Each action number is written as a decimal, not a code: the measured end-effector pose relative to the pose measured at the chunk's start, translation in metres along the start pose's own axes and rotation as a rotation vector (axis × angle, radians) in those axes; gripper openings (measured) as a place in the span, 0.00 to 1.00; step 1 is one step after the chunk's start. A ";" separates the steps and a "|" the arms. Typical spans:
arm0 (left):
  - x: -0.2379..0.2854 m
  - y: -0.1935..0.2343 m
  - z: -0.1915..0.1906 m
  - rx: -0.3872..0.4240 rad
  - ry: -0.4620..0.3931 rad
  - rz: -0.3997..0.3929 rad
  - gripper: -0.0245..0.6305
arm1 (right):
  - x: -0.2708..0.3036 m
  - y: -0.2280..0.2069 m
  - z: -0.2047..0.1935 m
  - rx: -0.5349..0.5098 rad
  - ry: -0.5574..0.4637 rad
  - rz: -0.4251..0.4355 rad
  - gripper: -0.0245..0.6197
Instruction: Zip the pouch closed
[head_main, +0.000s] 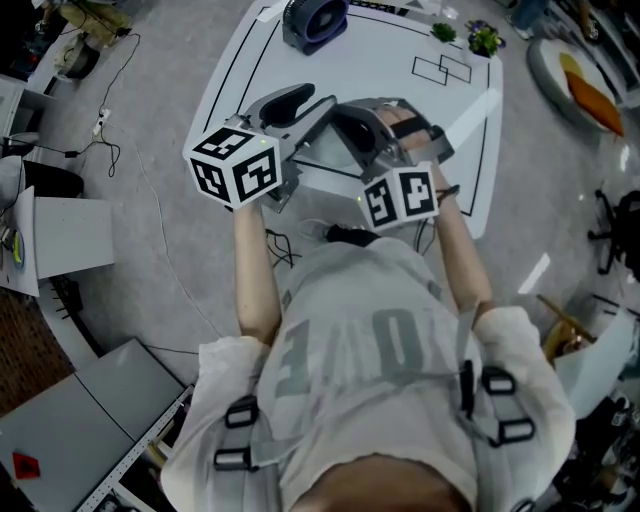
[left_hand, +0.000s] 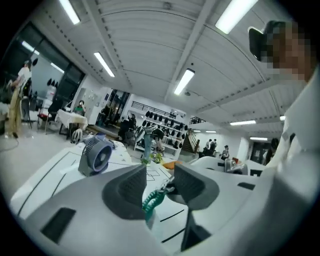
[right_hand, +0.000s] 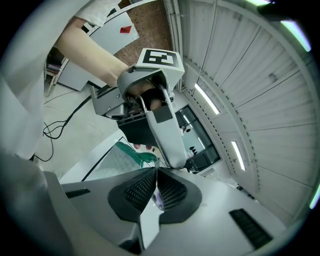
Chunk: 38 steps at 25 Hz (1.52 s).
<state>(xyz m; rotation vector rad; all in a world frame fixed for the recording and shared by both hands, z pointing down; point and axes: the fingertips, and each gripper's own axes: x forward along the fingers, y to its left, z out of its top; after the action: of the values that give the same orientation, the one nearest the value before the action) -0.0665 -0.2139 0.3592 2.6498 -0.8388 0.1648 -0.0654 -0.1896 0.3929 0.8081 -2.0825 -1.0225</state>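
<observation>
Fan (head_main: 315, 22) and plants (head_main: 485, 40) crowd the table's (head_main: 400, 75) far edge; its middle lies open.

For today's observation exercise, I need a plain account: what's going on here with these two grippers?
A person holds both grippers at a white table, working on a mesh pouch with a green zipper. The right gripper is shut, apparently pinching a thin edge of the pouch. The left gripper has its jaws apart around the metal zipper pull, not yet clamped on it.

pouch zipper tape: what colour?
Teal green. The zipper shows best in the left gripper view, between its jaws.
</observation>
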 end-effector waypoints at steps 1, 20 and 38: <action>0.001 0.000 -0.002 -0.049 0.001 -0.016 0.29 | 0.000 0.000 0.000 0.001 0.002 0.000 0.06; -0.009 0.013 -0.012 -0.127 0.032 0.034 0.05 | 0.004 0.010 -0.003 -0.144 0.024 0.025 0.06; -0.029 0.012 -0.020 0.024 0.099 0.076 0.15 | 0.001 0.018 0.006 -0.211 0.004 0.039 0.06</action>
<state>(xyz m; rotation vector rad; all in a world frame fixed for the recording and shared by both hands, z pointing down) -0.0972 -0.2000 0.3756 2.6089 -0.9103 0.3245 -0.0751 -0.1790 0.4055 0.6601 -1.9390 -1.1943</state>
